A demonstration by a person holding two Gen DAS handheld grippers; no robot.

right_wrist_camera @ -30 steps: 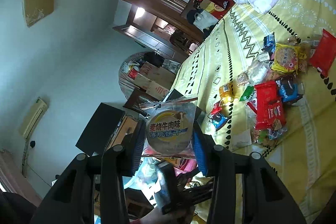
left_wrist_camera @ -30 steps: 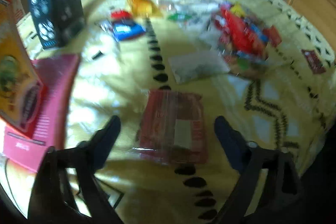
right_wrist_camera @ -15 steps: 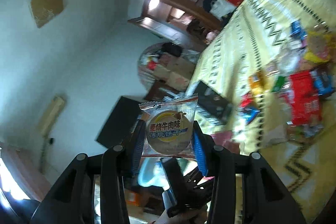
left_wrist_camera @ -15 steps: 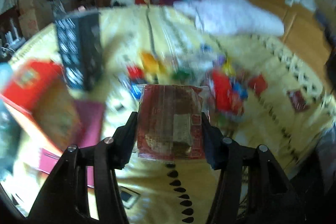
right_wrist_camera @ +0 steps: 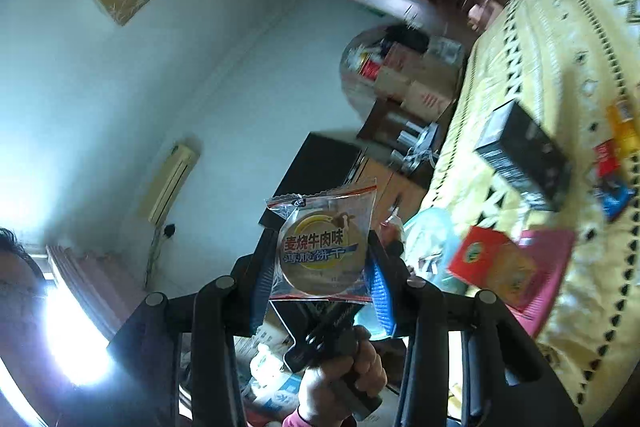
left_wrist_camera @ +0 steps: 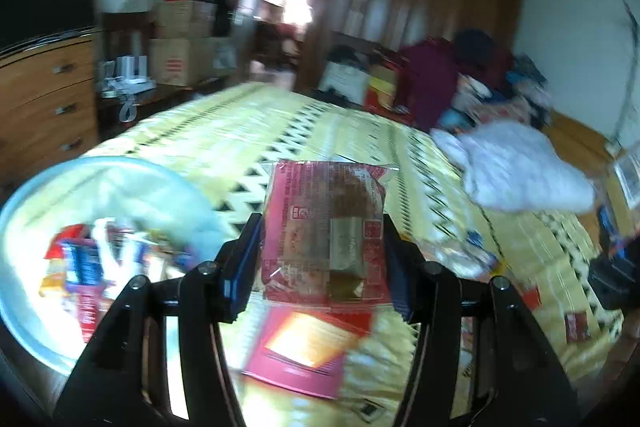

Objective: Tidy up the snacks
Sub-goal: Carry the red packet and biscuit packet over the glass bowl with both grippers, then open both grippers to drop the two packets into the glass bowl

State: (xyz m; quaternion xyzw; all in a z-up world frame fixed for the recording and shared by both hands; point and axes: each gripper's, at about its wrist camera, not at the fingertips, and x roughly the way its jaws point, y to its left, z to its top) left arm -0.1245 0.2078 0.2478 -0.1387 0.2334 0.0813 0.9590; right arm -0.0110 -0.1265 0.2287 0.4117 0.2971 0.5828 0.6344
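Our right gripper (right_wrist_camera: pixel 320 267) pinches a clear biscuit pack (right_wrist_camera: pixel 322 247) printed "麦烧牛肉味 薄脆饼干", held up beside the yellow bed (right_wrist_camera: pixel 540 75). Our left gripper (left_wrist_camera: pixel 320 251) clamps a red packet (left_wrist_camera: pixel 324 227), its print too blurred to read, above the bed with the bowl (left_wrist_camera: pixel 24 195) of snacks left of it.

Black grippers (left_wrist_camera: pixel 320 247), blue-padded jaws, pink sleeve (right_wrist_camera: pixel 296 421)

Glossy plastic snack packet (left_wrist_camera: pixel 326 227), patterned cloth bedspread (left_wrist_camera: pixel 360 135), polished wooden wardrobe (left_wrist_camera: pixel 400 7).
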